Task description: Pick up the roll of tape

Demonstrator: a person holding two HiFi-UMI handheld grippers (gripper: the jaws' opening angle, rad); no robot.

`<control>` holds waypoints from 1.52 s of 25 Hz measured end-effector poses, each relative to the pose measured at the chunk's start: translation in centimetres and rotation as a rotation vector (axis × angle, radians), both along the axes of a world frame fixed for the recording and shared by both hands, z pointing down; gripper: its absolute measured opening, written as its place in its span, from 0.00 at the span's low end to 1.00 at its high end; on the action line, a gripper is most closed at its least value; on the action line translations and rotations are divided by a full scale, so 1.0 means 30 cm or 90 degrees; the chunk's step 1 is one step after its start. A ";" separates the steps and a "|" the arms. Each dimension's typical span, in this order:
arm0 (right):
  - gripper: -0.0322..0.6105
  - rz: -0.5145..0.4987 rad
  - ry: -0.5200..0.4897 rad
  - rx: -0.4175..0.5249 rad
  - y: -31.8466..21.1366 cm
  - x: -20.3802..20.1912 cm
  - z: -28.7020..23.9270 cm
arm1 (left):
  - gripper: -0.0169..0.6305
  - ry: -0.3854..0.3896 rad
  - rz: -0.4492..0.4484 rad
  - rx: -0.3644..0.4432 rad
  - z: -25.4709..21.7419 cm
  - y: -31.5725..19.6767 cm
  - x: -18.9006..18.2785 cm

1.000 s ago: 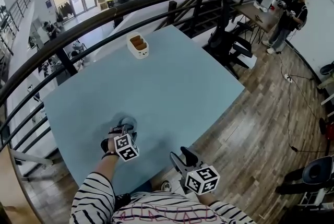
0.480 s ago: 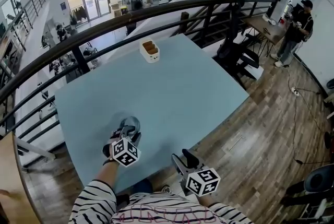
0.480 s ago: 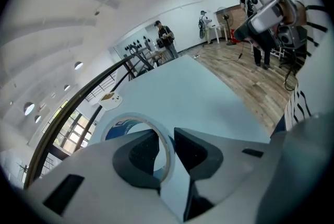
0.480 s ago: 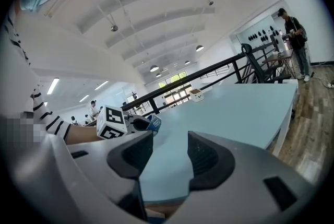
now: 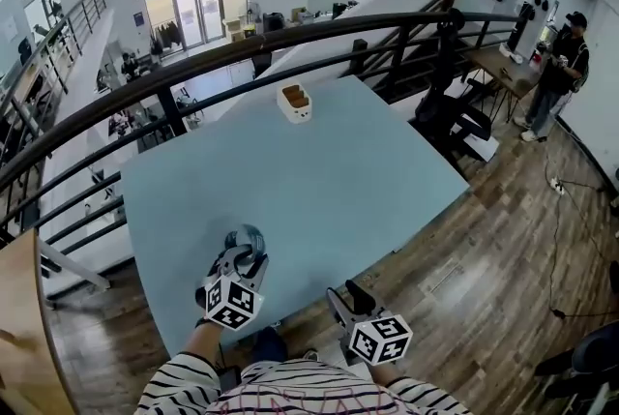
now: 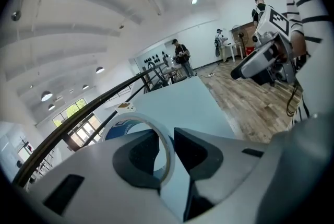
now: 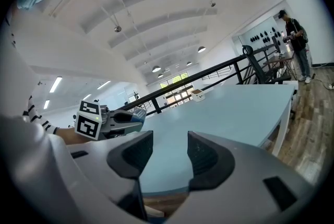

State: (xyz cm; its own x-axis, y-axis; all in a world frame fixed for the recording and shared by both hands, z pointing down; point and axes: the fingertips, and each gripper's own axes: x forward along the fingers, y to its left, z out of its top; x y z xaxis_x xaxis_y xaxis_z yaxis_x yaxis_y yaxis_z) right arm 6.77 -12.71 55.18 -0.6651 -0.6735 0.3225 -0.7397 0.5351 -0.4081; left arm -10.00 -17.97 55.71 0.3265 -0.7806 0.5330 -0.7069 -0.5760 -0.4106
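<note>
Tape point(image 5: 245, 237) is now lifted off the surface point(image 5: 348, 181); we clench its wall in left gripper point(image 5: 241, 253), right gripper point(image 5: 341, 293) jaws apart, empty. Pickup looks basically done.

The light blue bench point(image 5: 338, 181) has a smooth, plain top. On it, near the far edge, stands a small white box point(image 5: 295, 102) with brown contents.

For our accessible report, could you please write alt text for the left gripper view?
The left gripper pinches the wall of a white roll of tape, one jaw inside the ring. Beyond lies a blue table, with the right gripper at upper right.
</note>
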 end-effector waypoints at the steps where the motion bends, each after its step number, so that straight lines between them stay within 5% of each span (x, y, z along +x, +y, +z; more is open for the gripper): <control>1: 0.37 0.001 0.002 0.000 0.005 0.003 0.002 | 0.19 0.012 -0.007 0.006 -0.010 0.020 0.002; 10: 0.33 -0.016 0.015 0.024 0.037 -0.010 -0.001 | 0.19 0.112 -0.058 0.034 -0.056 0.189 0.004; 19: 0.14 -0.034 0.032 0.038 0.088 -0.025 -0.009 | 0.19 0.169 -0.103 0.036 -0.057 0.323 -0.028; 38: 0.09 -0.067 0.071 0.041 0.094 -0.046 0.019 | 0.19 0.191 -0.105 0.046 -0.074 0.412 0.018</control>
State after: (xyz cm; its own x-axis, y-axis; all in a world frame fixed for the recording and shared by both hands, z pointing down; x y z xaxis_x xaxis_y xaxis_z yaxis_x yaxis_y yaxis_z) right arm 5.39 -9.90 55.74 -0.6958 -0.6236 0.3563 -0.7167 0.6349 -0.2885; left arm -9.47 -5.60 53.49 0.3272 -0.8679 0.3739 -0.8834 -0.4214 -0.2051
